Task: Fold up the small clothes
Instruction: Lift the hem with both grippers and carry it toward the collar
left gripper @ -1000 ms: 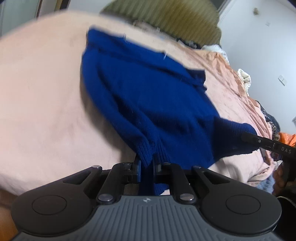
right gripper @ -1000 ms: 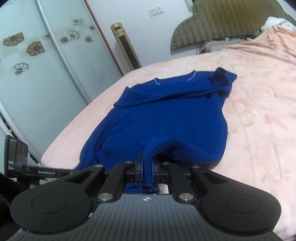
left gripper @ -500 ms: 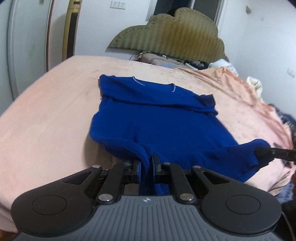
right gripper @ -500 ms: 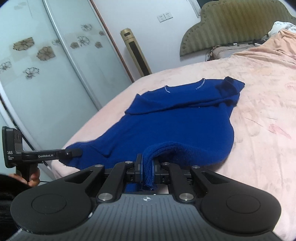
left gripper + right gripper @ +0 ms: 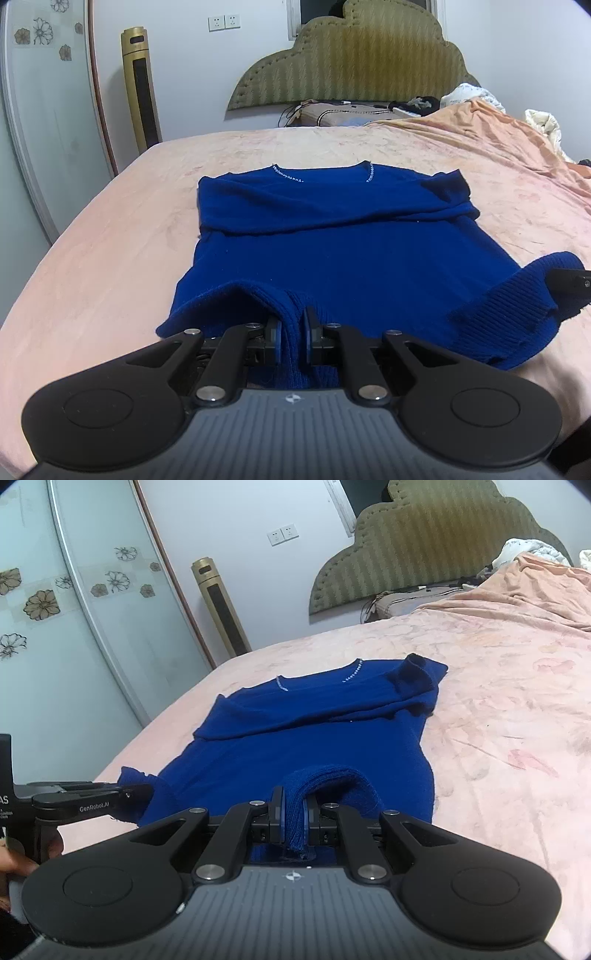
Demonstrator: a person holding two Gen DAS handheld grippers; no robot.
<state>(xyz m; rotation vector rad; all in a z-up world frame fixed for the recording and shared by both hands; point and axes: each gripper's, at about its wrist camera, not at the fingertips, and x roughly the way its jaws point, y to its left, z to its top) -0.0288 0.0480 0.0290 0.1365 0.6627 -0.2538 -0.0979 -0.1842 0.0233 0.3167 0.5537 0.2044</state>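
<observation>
A dark blue knit sweater (image 5: 332, 236) lies flat on the pink bed (image 5: 110, 258), neckline away from me, its sleeves folded across the chest. My left gripper (image 5: 293, 334) is shut on the sweater's near left hem corner, lifted a little off the bed. My right gripper (image 5: 293, 814) is shut on the near right hem corner, and the sweater (image 5: 314, 738) stretches away from it. Each gripper shows in the other's view: the right gripper (image 5: 569, 284) at the right edge, the left gripper (image 5: 110, 794) at the left.
A green padded headboard (image 5: 351, 62) stands at the far end, with a pillow and cables below it. A gold tower fan (image 5: 142, 85) and a glass sliding door (image 5: 74, 627) stand on the left. Rumpled bedding (image 5: 517, 122) lies at the far right.
Both grippers, still shut on the hem corners, have swung round and pulled back, so the sweater now lies straight and flat in front of them.
</observation>
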